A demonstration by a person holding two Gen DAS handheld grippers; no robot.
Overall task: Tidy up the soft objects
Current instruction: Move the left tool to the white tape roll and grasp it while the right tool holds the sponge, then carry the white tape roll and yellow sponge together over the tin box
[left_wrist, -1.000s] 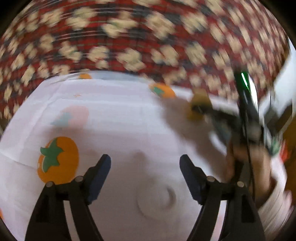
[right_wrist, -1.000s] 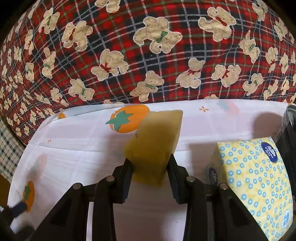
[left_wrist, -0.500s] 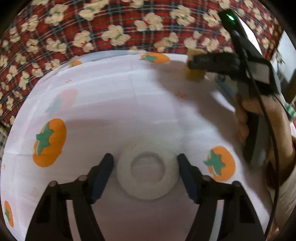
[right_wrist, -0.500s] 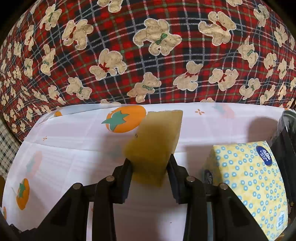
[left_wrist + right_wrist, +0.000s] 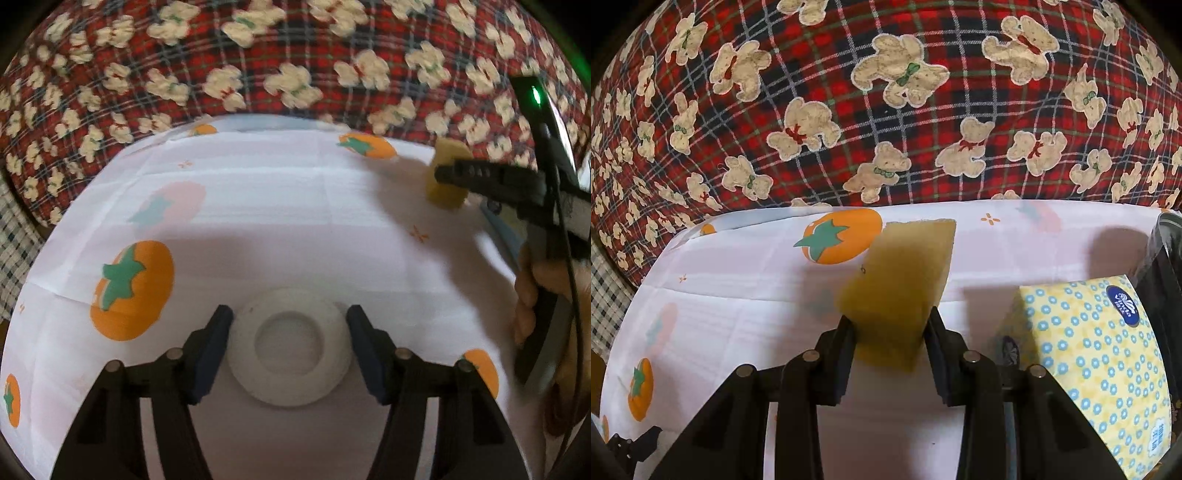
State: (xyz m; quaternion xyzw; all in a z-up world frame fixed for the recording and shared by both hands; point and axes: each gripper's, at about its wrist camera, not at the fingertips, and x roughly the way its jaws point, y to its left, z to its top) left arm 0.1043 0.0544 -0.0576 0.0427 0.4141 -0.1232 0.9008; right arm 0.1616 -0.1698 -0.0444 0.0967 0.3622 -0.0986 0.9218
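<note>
The right gripper (image 5: 890,332) is clamped on a yellow-brown sponge (image 5: 901,280), its two pads pressing the sponge's lower sides. The sponge stands tilted, its top leaning toward the right, held above the white cloth with orange fruit prints (image 5: 738,295). Just to its right, near the cloth's right edge, lies a yellow tissue pack with blue dots (image 5: 1097,354), a dark blue round logo near its far corner. Past the sponge's top left corner sits one of the orange fruit prints, close to the cloth's far edge. Beyond that edge rises a red plaid fabric with bear figures (image 5: 886,92).

The left gripper (image 5: 288,332) has its jaws spread on either side of a white foam ring (image 5: 290,347), which lies flat on the cloth near its near edge. The blue pads stand just beside the ring's left and right rims; whether they touch it cannot be told. A large orange fruit print lies to the ring's left.

From the left wrist view, the right gripper (image 5: 448,173) appears toward the cloth's far right corner with the sponge (image 5: 445,184) in its fingers, and the person's hand (image 5: 539,295) wraps the handle at the right edge.
</note>
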